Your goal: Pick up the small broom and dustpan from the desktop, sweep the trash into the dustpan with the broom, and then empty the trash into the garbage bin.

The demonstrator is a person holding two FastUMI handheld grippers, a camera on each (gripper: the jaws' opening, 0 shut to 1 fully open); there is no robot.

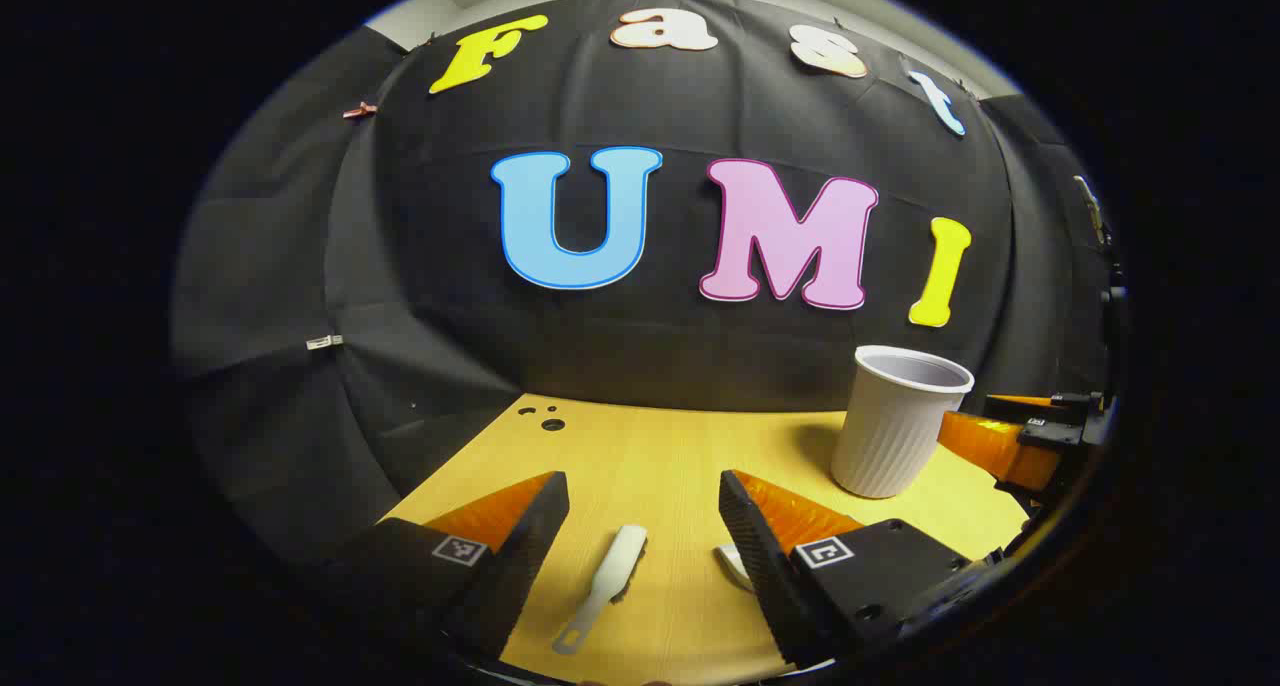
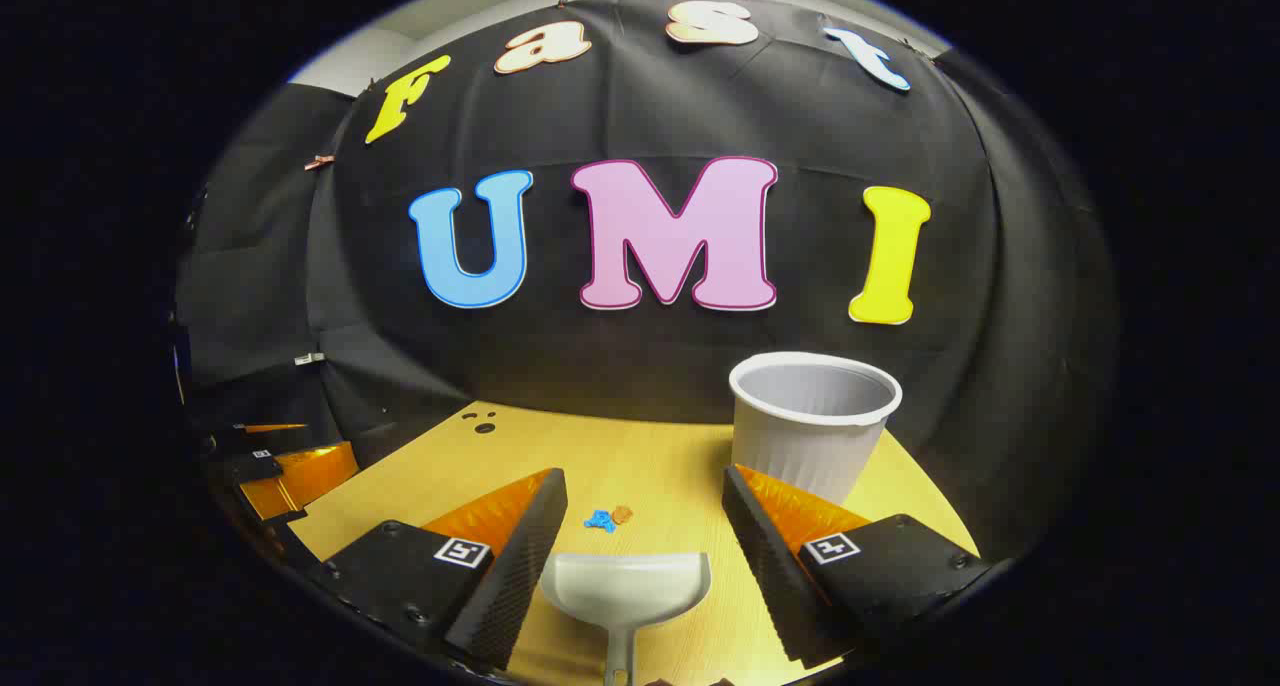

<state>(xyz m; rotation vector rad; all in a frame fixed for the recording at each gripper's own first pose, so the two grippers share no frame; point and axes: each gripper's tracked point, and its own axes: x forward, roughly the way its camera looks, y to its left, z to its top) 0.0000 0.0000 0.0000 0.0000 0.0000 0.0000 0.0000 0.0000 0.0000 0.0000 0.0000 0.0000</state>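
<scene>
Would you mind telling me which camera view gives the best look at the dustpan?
The right gripper view: the white dustpan lies on the desk between that gripper's open fingers, its scoop showing whole and facing the trash bits. In the left gripper view, a sliver of white at the finger's edge may be it; I cannot tell.

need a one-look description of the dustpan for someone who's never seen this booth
Find the yellow wooden desktop and the white ribbed cup standing on it. Nearer the camera in the right gripper view, between the open right gripper fingers, lies the dustpan. It is the flat pale scoop with a handle, just short of the small blue and orange scraps.
</scene>
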